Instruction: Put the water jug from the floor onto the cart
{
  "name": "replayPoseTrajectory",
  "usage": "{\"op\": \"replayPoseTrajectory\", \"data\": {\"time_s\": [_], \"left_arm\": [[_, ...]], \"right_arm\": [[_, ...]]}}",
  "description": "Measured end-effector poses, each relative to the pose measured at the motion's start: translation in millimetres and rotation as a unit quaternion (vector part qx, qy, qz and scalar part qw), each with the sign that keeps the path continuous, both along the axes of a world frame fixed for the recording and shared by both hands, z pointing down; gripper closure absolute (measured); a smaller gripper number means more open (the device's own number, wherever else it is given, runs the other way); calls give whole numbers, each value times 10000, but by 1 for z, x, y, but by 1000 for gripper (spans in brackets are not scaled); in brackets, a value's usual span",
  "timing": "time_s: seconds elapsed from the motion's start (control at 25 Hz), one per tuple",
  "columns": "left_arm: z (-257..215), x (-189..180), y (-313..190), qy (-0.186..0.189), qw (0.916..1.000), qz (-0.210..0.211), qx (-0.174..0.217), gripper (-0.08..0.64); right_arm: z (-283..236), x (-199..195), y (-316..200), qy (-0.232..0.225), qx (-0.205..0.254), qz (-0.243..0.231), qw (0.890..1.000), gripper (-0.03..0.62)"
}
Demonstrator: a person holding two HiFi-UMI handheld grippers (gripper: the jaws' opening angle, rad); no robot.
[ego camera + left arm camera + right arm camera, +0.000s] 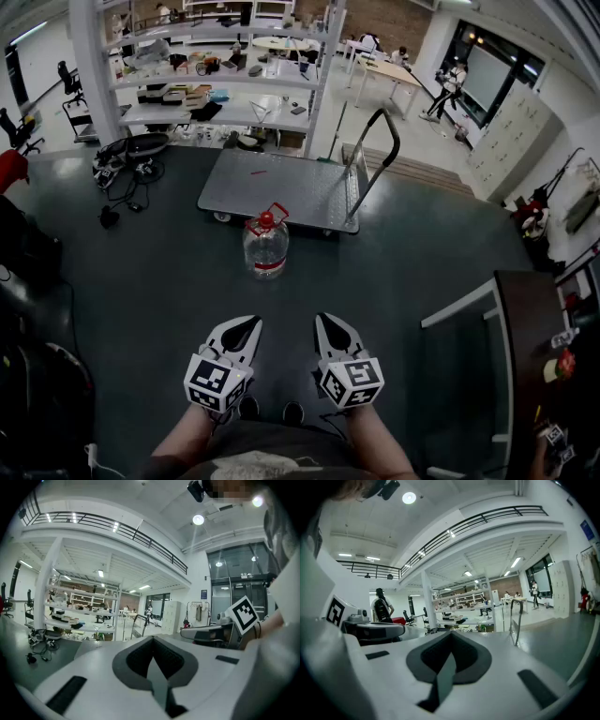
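Hovering side by side, left tool (248, 323) and right tool (325, 322) both pressed together, empty. Water jug (266, 246) stands on the floor (159, 277) well ahead, cart (281, 186) just beyond it. Pinching only that thin red handle (273, 215), it could swing loose.

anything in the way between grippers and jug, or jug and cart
Nothing visible: bare floor separates the left gripper and right gripper from the jug, which stands just before the near edge of the cart.
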State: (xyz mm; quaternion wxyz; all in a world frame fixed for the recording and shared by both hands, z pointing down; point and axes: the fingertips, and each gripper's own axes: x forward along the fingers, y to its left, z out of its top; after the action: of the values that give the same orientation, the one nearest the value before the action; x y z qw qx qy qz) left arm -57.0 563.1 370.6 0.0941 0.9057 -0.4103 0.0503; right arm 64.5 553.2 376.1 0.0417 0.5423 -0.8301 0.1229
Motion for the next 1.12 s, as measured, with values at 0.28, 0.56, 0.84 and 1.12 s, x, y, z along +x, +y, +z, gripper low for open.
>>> {"op": "replayPoseTrajectory", "data": {"time_s": [0.28, 0.56, 0.84, 1.12], "left_arm": [[-2, 6, 7, -57, 9999, 91, 74, 553], [-4, 10, 7, -50, 9997, 195, 101, 553], [-4, 3, 6, 3, 9997, 226, 86, 554], [-3, -21, 0, 63, 9998, 188, 80, 553]], "right_arm": [[-1, -3, 9, 77, 30, -118, 9999, 601], [0, -2, 11, 107, -1, -65, 9999, 601], [1, -5, 7, 54, -24, 104, 9999, 601], [2, -14, -2, -45, -17, 338, 9994, 601]]}}
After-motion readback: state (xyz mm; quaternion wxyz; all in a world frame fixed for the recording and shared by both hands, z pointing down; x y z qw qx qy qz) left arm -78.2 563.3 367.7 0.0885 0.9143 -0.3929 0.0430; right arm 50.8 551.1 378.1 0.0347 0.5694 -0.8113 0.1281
